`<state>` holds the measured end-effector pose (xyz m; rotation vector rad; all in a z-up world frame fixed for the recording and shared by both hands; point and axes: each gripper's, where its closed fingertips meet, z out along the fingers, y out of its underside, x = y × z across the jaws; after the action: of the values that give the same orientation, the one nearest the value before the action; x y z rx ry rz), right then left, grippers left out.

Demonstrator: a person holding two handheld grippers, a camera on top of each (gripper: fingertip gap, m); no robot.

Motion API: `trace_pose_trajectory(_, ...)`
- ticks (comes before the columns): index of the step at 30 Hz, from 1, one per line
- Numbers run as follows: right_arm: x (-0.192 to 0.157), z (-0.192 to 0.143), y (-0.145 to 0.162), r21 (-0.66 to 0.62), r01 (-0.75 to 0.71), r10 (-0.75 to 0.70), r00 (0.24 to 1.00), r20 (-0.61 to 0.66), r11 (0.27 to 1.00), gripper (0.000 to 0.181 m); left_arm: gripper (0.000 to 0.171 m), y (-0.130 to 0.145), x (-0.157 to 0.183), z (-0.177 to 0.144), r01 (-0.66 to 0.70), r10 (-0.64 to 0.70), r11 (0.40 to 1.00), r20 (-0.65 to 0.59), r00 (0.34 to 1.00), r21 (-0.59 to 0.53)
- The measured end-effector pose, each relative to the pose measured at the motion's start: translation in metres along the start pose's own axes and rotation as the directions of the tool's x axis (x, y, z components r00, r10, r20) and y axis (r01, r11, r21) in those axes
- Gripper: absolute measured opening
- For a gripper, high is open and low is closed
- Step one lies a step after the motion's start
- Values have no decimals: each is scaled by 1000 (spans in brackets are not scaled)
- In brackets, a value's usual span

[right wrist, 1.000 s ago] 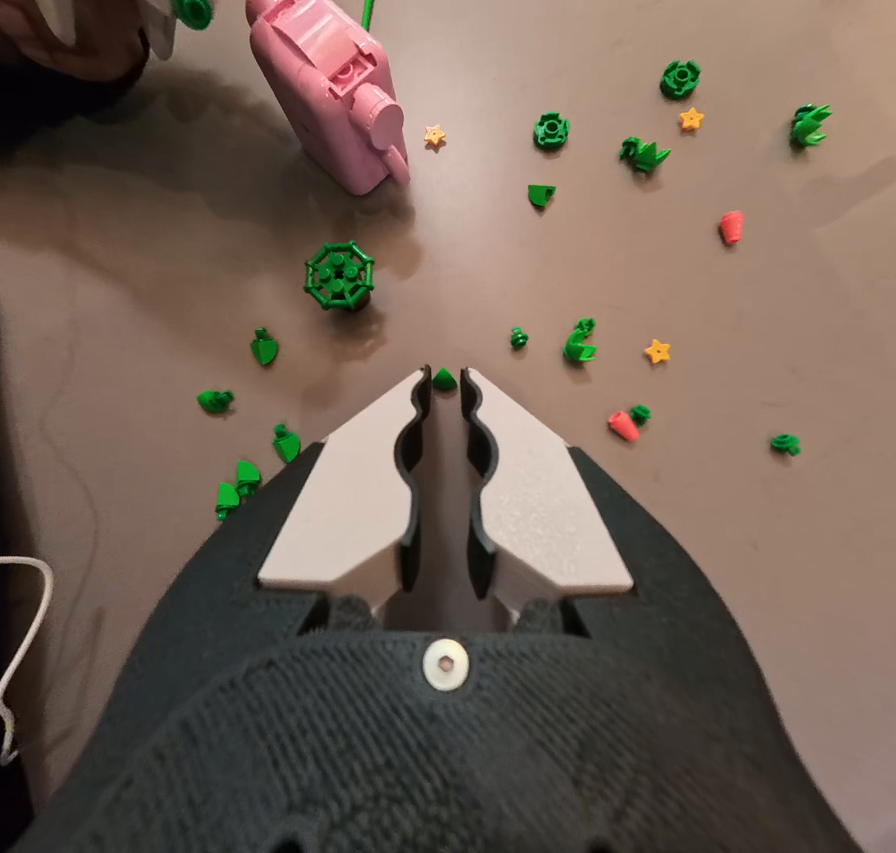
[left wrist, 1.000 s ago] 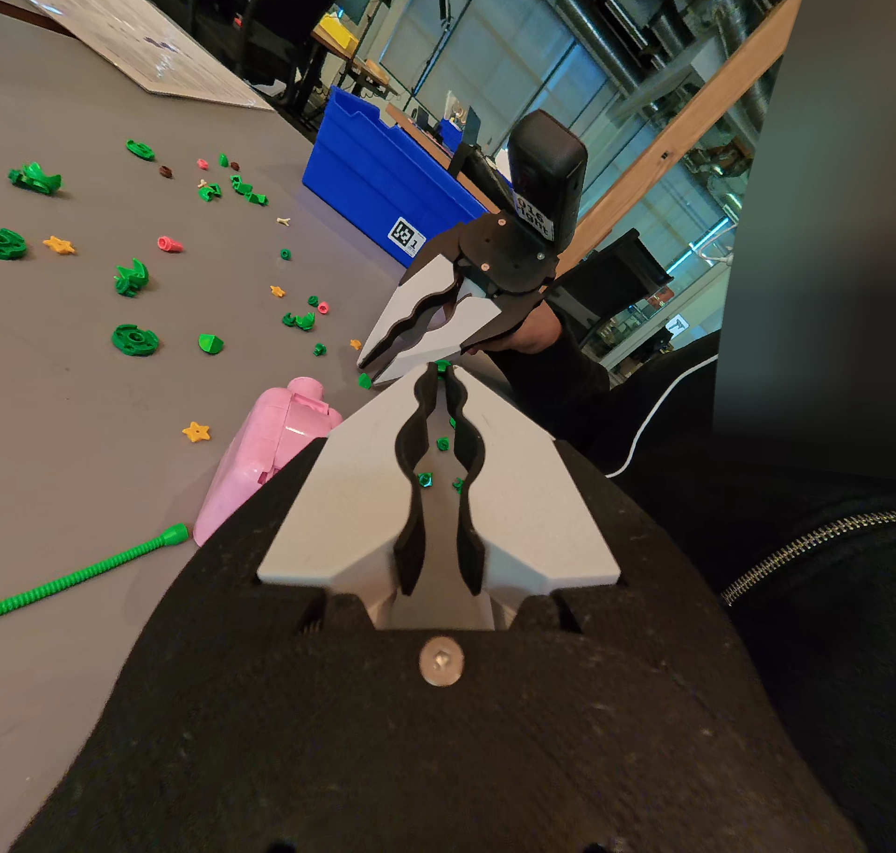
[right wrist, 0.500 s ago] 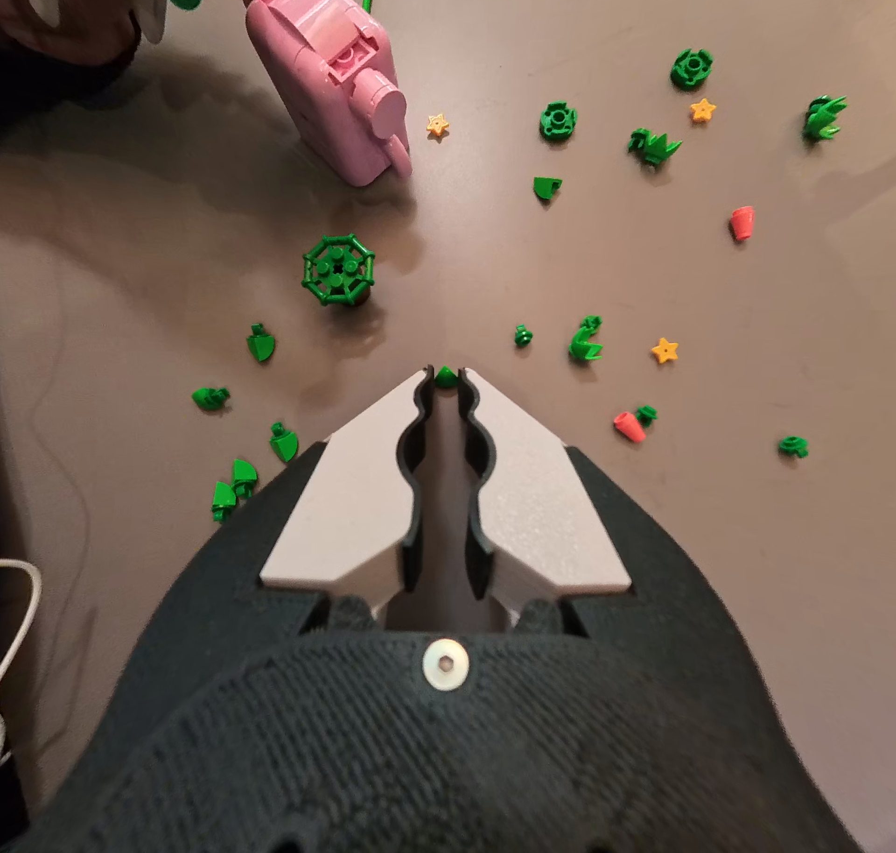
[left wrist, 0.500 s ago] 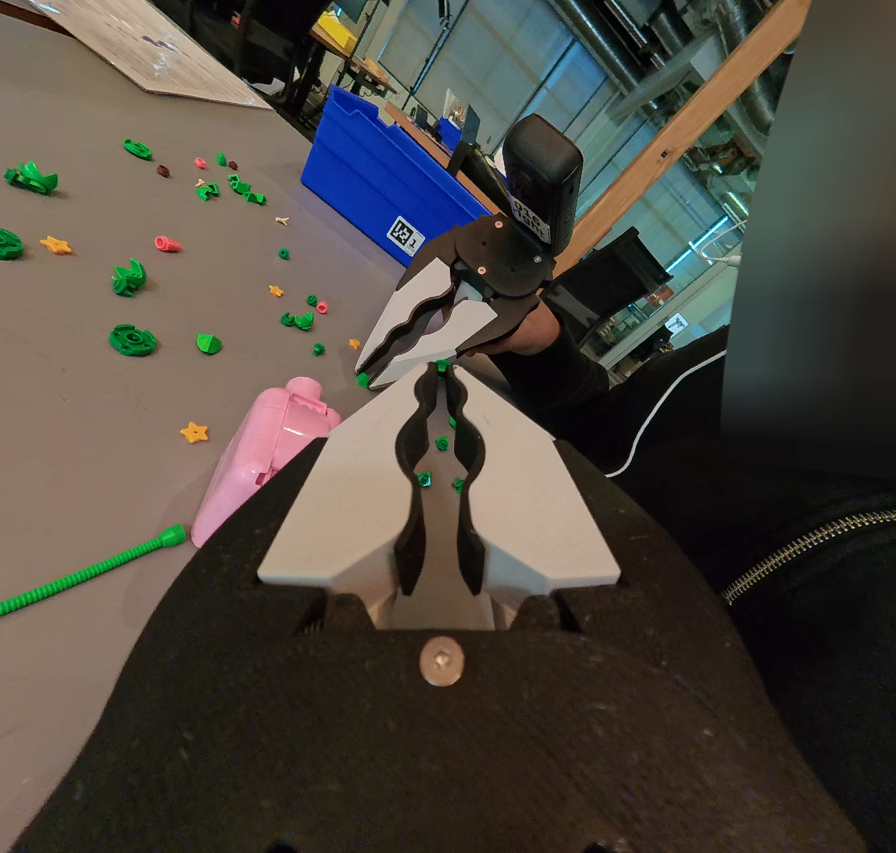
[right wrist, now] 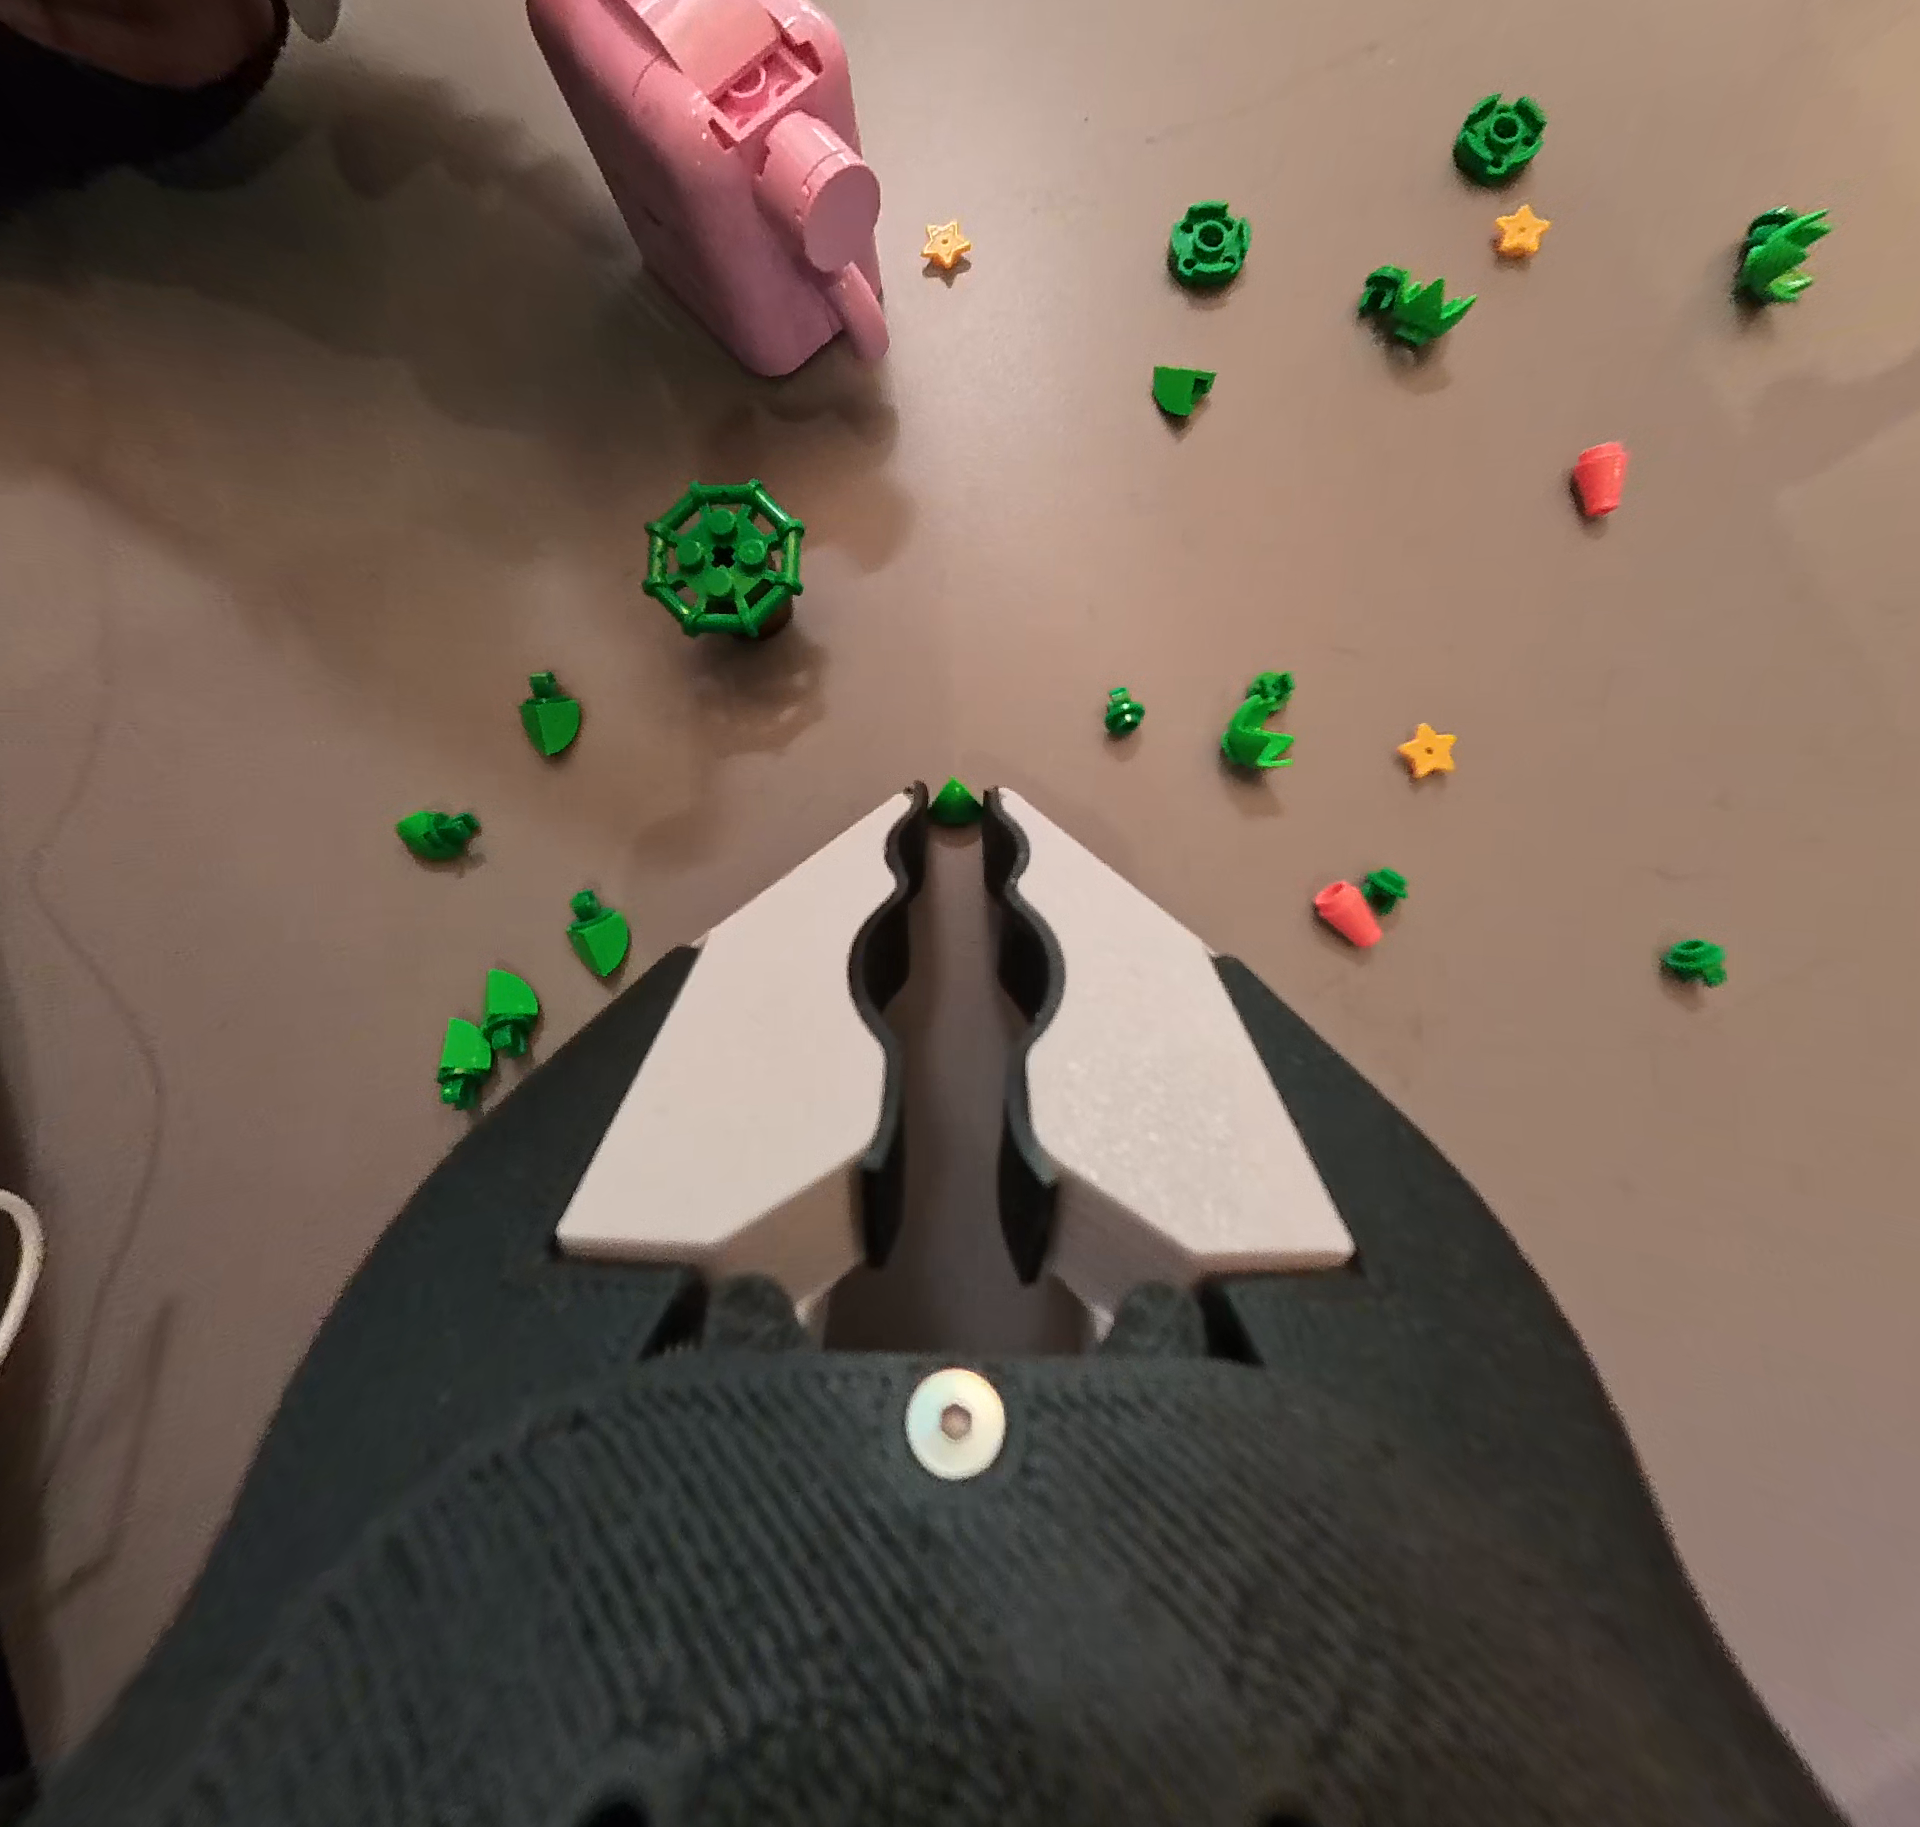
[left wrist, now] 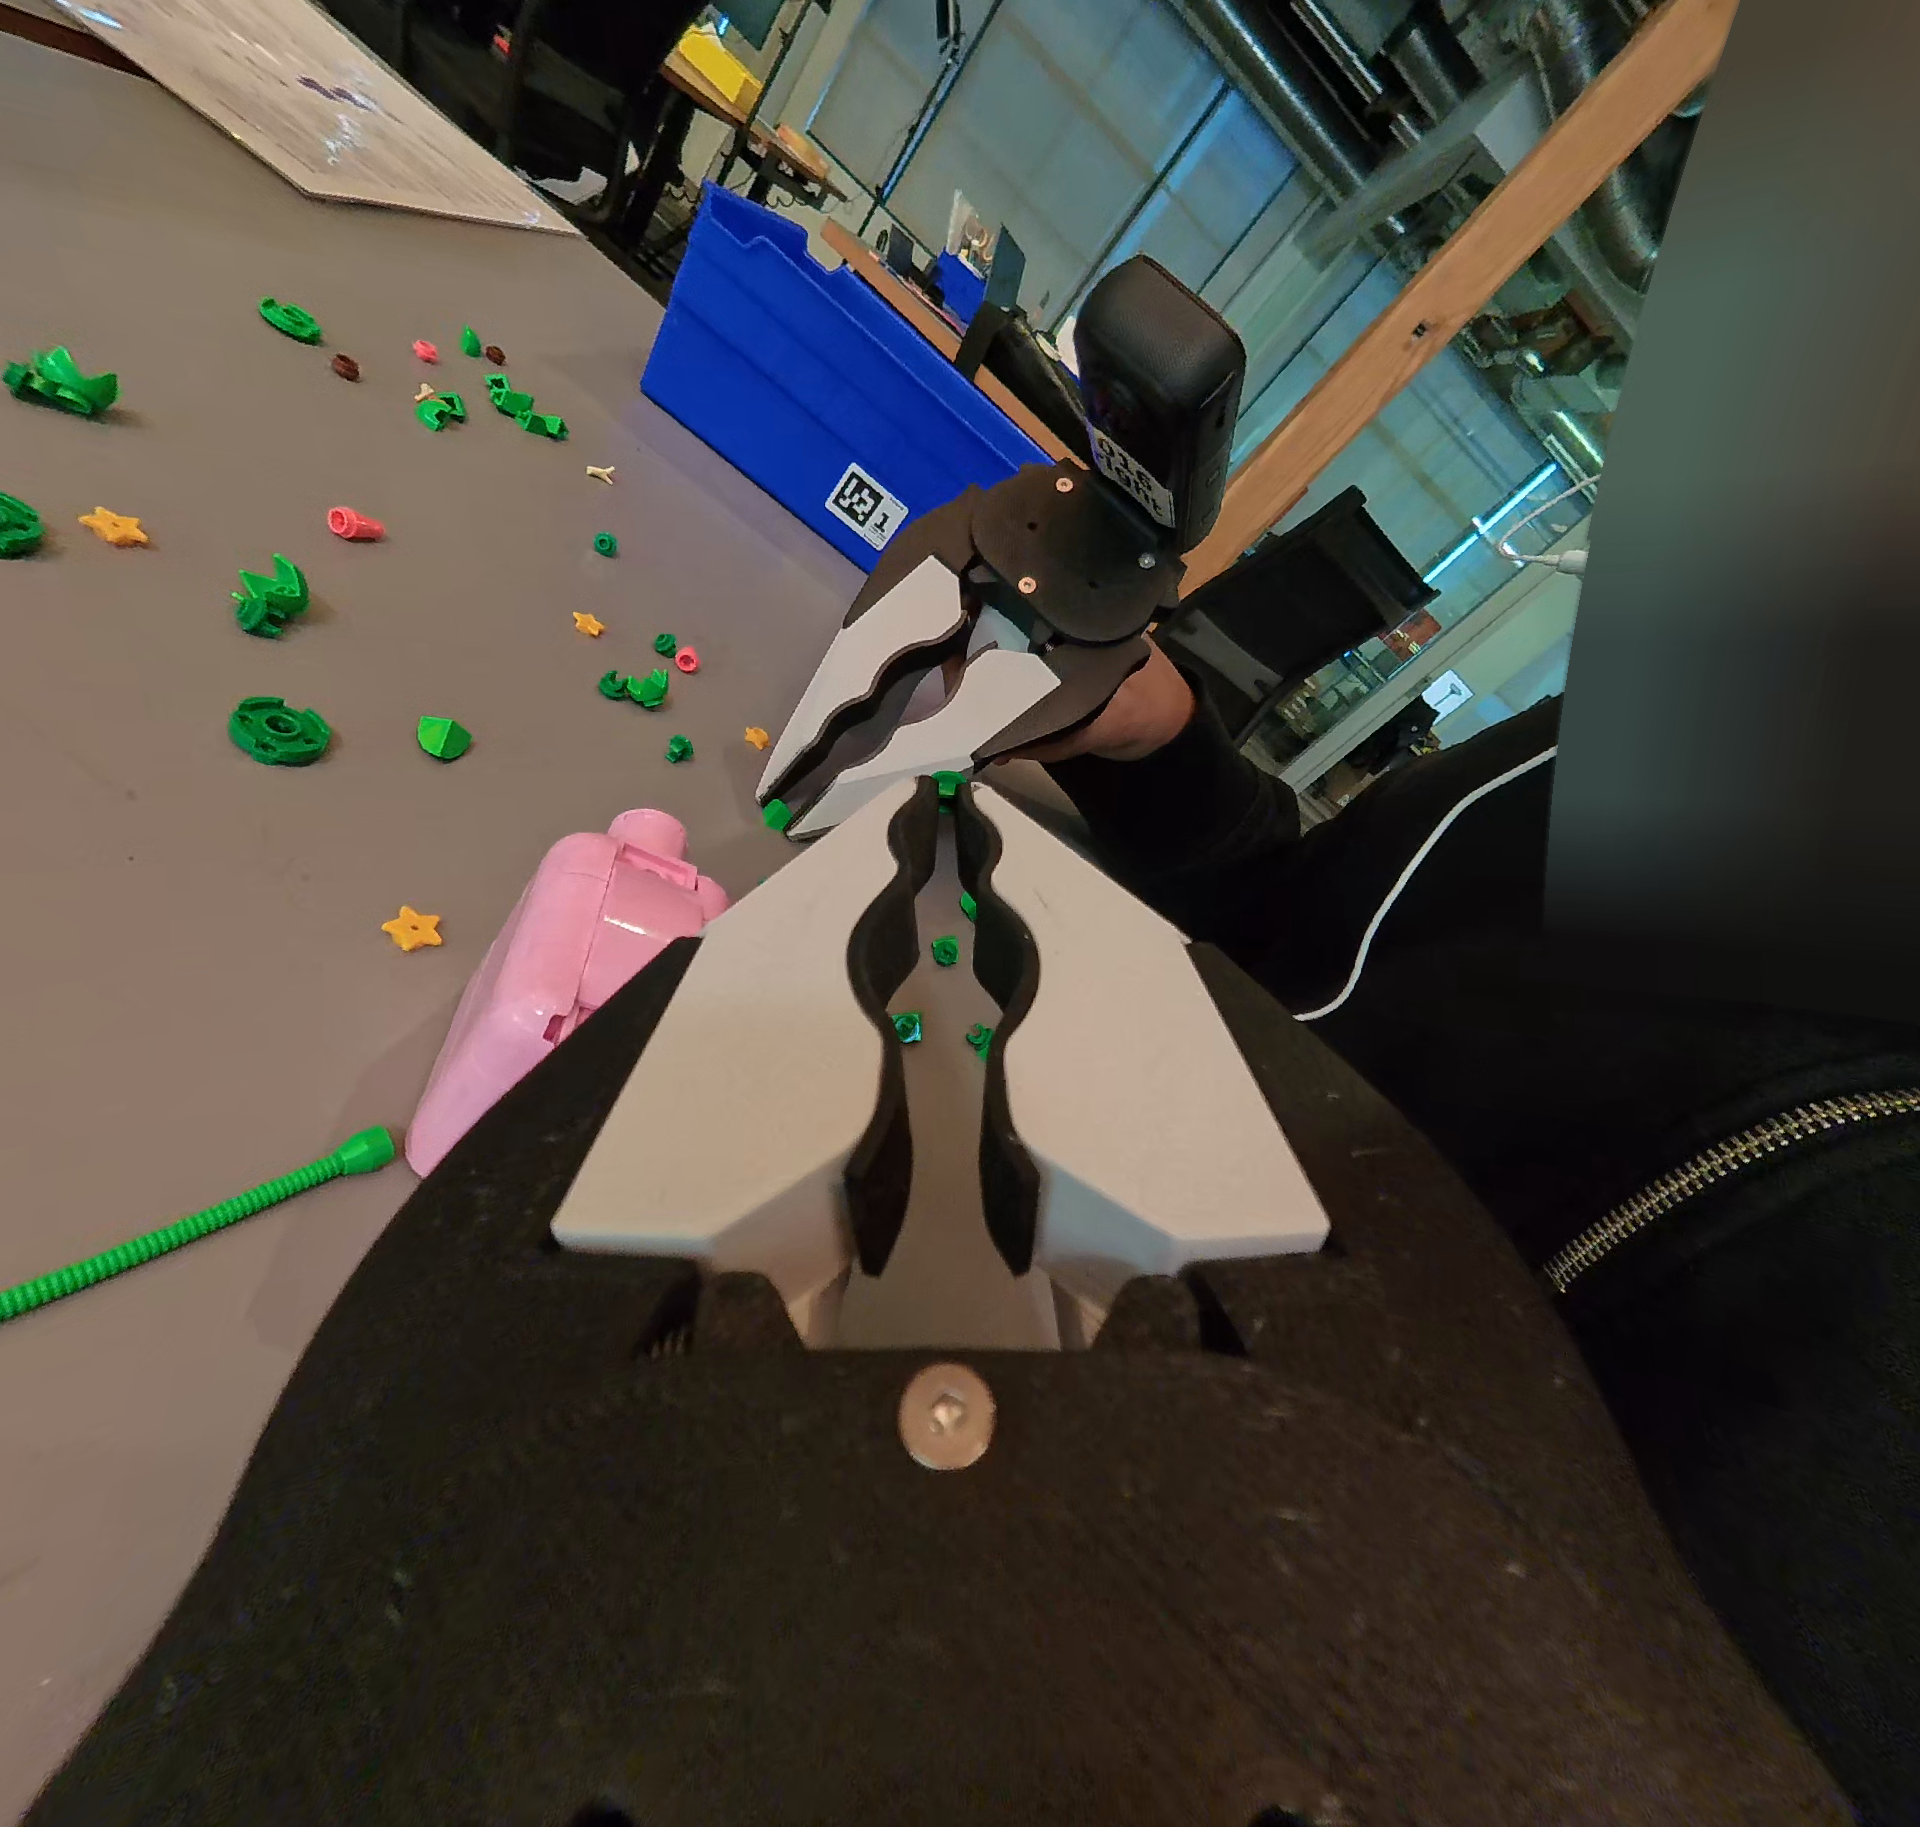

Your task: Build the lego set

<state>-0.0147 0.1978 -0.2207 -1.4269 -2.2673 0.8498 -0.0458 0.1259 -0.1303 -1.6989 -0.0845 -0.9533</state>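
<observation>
Green leaf piece [right wrist: 953, 803] pinched at right tongs [right wrist: 954, 809] tips, on table [right wrist: 1351, 582].

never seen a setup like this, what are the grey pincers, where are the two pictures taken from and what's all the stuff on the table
The pincers are hand-held two-finger grippers, one in each of a person's hands, each with a camera looking forward along its fingers. The left wrist view shows the left gripper pinching a small round green piece, with the other gripper farther off. The right wrist view looks down on the table, where the right gripper is closed on a small green cone-shaped piece. Scattered around are a pink lego body, a green wheel-like piece, green leaves, orange stars and red cones. A blue bin stands at the table's far edge.
</observation>
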Motion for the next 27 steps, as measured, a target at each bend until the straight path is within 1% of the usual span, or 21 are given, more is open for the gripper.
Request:
trace_pose_trajectory(3, 2, -2, -2, 8, 20, -20, 1000, -23, 1000, 8, 0, 0, 0, 0, 1, -1, 1000, -1, 1000, 0)
trace_pose_trajectory(6, 2, -10, -17, 100, 10, -8, 1000, -17, 995, 8, 0, -1, 0, 0, 2, -2, 1000, -4, 1000, 3)
trace_pose_trajectory(8, -1, -22, -35, 224, -25, 21, 1000, 22, 974, 8, 0, -2, 2, -1, 6, -6, 1000, -11, 1000, 12)
trace_pose_trajectory(9, -3, -29, -46, 304, -52, 37, 998, 53, 951, 8, 0, -3, 3, -1, 8, -7, 1000, -17, 1000, 19)
trace_pose_trajectory(10, -6, -38, -59, 388, -87, 54, 994, 95, 917, 7, 0, -5, 4, -2, 7, -7, 1000, -25, 1000, 29)
trace_pose_trajectory(12, -14, -57, -83, 540, -192, 84, 972, 219, 819, 7, 0, -10, 11, -3, -9, 12, 998, -51, 999, 59)
trace_pose_trajectory(13, -17, -65, -93, 591, -263, 96, 949, 299, 763, 7, 0, -13, 16, -4, -27, 32, 997, -61, 998, 75)
trace_pose_trajectory(15, -24, -77, -110, 634, -426, 105, 871, 479, 645, 7, 0, -19, 25, -5, -83, 90, 990, -64, 994, 110)
trace_pose_trajectory(16, -27, -82, -118, 631, -512, 100, 815, 570, 583, 7, 0, -23, 29, -7, -114, 123, 985, -62, 990, 130)
trace_pose_trajectory(18, -34, -88, -131, 573, -666, 74, 681, 729, 477, 6, 0, -30, 38, -11, -170, 181, 969, -51, 982, 181)
trace_pose_trajectory(19, -39, -88, -136, 536, -719, 56, 619, 784, 443, 7, 0, -34, 41, -14, -193, 206, 959, -39, 978, 209)
trace_pose_trajectory(20, -44, -87, -141, 506, -751, 39, 574, 818, 425, 7, 0, -37, 43, -17, -211, 224, 948, -30, 974, 237)
trace_pose_trajectory(21, -50, -85, -145, 493, -761, 24, 553, 833, 421, 7, 0, -41, 47, -22, -226, 242, 937, -26, 970, 267)
trace_pose_trajectory(22, -58, -84, -149, 495, -755, 6, 551, 835, 429, 7, 0, -45, 50, -26, -241, 259, 924, -20, 966, 298)
trace_pose_trajectory(23, -65, -83, -153, 514, -737, -14, 567, 824, 439, 7, 0, -48, 53, -30, -255, 274, 912, -14, 962, 322)
trace_pose_trajectory(25, -77, -84, -161, 577, -683, -54, 623, 780, 448, 7, 0, -50, 58, -35, -274, 297, 895, -12, 955, 352)
trace_pose_trajectory(27, -83, -89, -168, 639, -639, -92, 672, 734, 429, 7, 0, -51, 64, -37, -279, 312, 884, -29, 950, 375)
